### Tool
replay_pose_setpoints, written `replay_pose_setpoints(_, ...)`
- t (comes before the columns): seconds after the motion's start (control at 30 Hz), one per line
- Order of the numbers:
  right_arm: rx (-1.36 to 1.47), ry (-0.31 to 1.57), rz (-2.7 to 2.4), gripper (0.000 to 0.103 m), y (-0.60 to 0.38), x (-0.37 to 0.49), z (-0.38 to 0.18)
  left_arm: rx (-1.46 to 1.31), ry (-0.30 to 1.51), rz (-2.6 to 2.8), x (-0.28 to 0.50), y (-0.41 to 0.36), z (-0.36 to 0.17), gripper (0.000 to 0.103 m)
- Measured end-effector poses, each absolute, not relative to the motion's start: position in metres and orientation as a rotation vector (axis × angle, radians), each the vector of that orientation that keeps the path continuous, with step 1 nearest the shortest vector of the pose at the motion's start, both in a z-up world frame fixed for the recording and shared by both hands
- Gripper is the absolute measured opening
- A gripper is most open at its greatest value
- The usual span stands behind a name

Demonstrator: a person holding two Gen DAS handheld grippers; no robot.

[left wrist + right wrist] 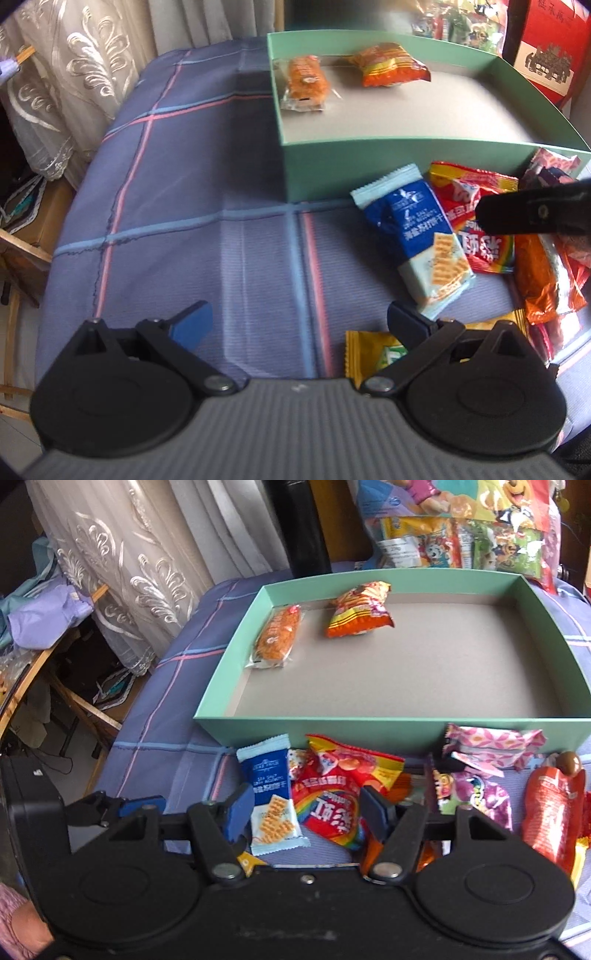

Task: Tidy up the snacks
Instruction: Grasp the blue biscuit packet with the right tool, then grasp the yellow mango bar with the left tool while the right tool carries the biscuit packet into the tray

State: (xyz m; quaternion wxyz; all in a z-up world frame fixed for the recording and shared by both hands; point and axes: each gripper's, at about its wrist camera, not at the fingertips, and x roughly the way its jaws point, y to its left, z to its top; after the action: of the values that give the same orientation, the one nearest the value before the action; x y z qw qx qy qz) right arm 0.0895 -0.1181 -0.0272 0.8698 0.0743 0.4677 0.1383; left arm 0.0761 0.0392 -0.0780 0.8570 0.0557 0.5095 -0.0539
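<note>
below the right hand-held gripper (301, 814), half-open and holding nothing, lies a red candy bag (332, 805); next it must close and lift it into the green box (369, 727).

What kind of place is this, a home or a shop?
Most likely a room in a home, perhaps a bedroom. The green box and loose snack packets rest on a checked bedsheet, an embroidered lace curtain hangs behind, and household clutter lies beside it.
</note>
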Motion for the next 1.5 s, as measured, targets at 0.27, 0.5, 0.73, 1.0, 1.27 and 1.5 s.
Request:
replay_pose_setpoints(0.27,0.123,1.077,0.307,0.048,-0.075,0.116,-0.061,0.094,1.051,-0.163,0.069,0.053,-0.075,0.103)
replay_pose_setpoints(0.5,0.071,1.062,0.295,0.035,-0.066,0.113,-0.066,0.136,1.022,-0.279,0.058,0.042,-0.068,0.103)
replay_pose_setpoints(0.73,0.176,1.019,0.254,0.035,-0.115,0.094,-0.045,0.319,0.972,-0.515,0.043,0.015,-0.064,0.091)
replay_pose_setpoints(1.0,0.26,1.011,0.235,0.035,-0.144,0.075,-0.046,0.55,0.951,-0.675,0.028,0.0,-0.079,0.09)
replay_pose_setpoints(1.27,0.343,1.004,0.191,0.035,-0.164,0.064,-0.051,0.569,0.925,-0.817,0.04,-0.039,-0.076,0.045)
replay_pose_setpoints(1.5,0.39,0.997,0.16,0.035,-0.182,0.059,-0.055,0.377,0.997,-0.684,0.045,-0.022,-0.077,0.039)
